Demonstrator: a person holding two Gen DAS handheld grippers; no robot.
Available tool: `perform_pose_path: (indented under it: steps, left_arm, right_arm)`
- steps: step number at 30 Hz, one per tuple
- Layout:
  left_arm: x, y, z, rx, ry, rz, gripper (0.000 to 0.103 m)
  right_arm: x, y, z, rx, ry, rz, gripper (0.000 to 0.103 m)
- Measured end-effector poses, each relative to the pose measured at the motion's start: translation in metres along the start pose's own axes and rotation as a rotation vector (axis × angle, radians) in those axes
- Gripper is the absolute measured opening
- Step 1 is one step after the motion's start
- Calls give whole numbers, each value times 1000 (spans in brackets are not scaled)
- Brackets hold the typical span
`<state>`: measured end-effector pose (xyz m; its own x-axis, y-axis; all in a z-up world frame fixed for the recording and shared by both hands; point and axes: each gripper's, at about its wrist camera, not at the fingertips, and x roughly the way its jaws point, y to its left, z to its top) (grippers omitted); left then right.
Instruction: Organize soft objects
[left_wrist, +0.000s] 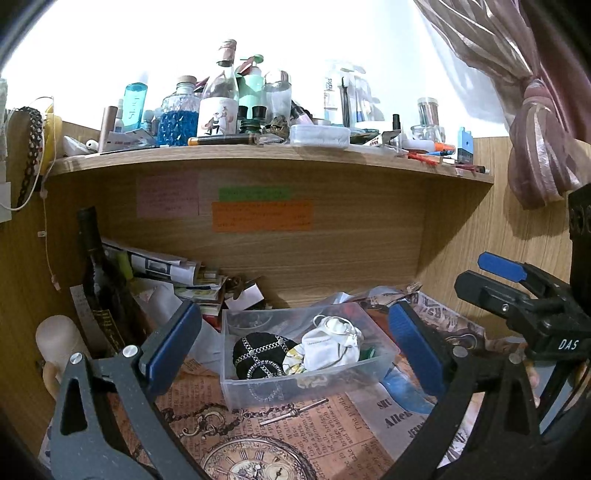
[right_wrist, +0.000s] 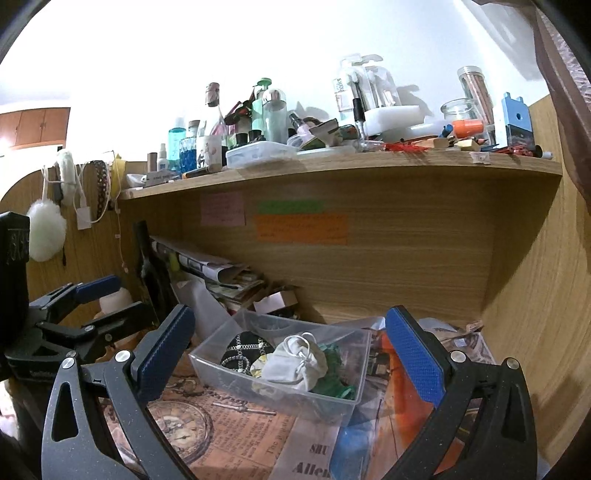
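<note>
Newsprint-patterned paper (left_wrist: 280, 435) covers the desk under a wooden shelf (left_wrist: 258, 155). Nearest, both grippers gape wide, holding nothing: the left gripper (left_wrist: 295, 347) and right gripper (right_wrist: 291, 354) each frame a clear bin (left_wrist: 258, 391) at twelve o'clock. Inside lie a black pouch (left_wrist: 255, 354) and, touching it at three o'clock, a white pouch (left_wrist: 328, 347). Beyond, bottles (left_wrist: 218, 107) crowd the shelf.

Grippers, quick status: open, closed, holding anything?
Left gripper: open, holding nothing, fingers spread in front of the clear bin.
Right gripper: open, holding nothing, facing the same bin.
</note>
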<state>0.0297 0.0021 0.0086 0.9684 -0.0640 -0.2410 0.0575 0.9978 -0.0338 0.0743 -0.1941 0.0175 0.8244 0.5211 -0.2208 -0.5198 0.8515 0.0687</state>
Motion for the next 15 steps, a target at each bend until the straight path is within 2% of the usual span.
perform_pose_path:
  steps: [15]
  left_arm:
    - [0,2,0,-5,-4,0,103]
  right_arm:
    - [-3,7,1,-16,-12,3,103]
